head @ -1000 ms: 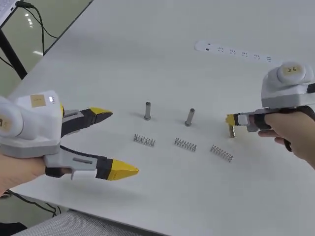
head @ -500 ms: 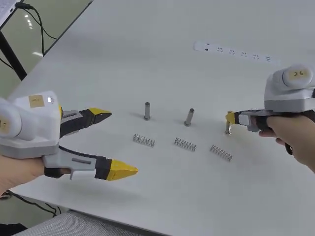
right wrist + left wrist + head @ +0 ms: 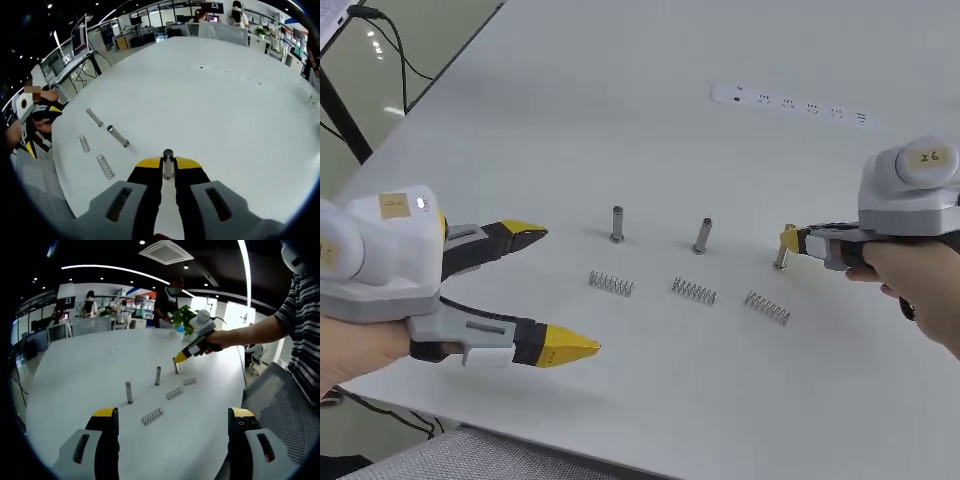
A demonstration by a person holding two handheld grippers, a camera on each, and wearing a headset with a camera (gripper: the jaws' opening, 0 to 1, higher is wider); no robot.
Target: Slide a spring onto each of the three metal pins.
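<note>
Right tongs (image 3: pixel 789 240): narrow, shut on the third pin (image 3: pixel 168 171), which is gripped across its shaft with its head clear of the tips. I cannot tell whether the pin's foot rests on the table (image 3: pixel 620 90) or is just off it.
Reason for grip: probably to steady or lift this pin so that a spring can be threaded over its free end.
Left tongs (image 3: pixel 548 290): wide apart and holding nothing, above the table's near left part and aimed along the row. Probably ready to fetch a spring.
First pin (image 3: pixel 617 224): upright and bare, at the end of the row closest to the left tongs.
Second pin (image 3: pixel 703 235): bare and leaning slightly, between the first pin and the third.
Springs: three lie flat in a row on the near-edge side of the pins, one in front of each. They are the first spring (image 3: pixel 610 284), second spring (image 3: pixel 694 291) and third spring (image 3: pixel 766 308), the last just beside the third pin.
Layout: each spring sits in front of its own pin, so every pairing needs only a short carry.
Power strip (image 3: pixel 790 103): toward the far edge, well apart from the work.
Progress: no pin carries a spring, so all three are yet to do.
Risk: a spring may roll or spring away if pinched off-centre.
</note>
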